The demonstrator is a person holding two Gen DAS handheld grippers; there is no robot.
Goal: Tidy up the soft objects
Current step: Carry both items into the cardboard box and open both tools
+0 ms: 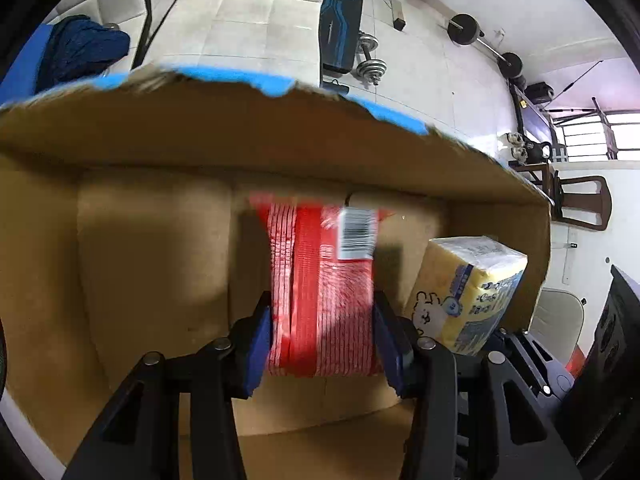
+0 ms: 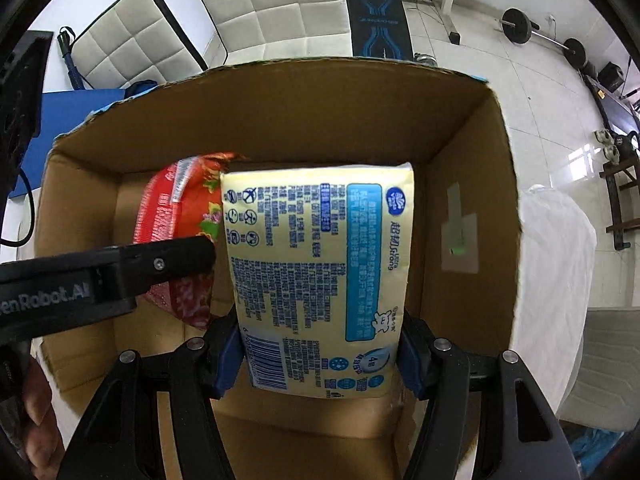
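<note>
Red pack [image 1: 320, 292]: soft plastic-wrapped pack, red with fine white stripes and a solid red band down its length; a white barcode sticker near its far end.
Red pack, pose: held lengthwise inside the cardboard box [image 1: 152, 240], pinched at both sides; seen from the right wrist [image 2: 176, 216] it lies left of the yellow pack, touching or just beside it.
Yellow tissue pack [image 2: 320, 276]: soft pale-yellow pack with blue printed text, a blue panel, a barcode and a small cartoon animal.
Yellow tissue pack, pose: upright-tilted inside the same box, towards its right wall [image 1: 464, 292], squeezed at both sides.
</note>
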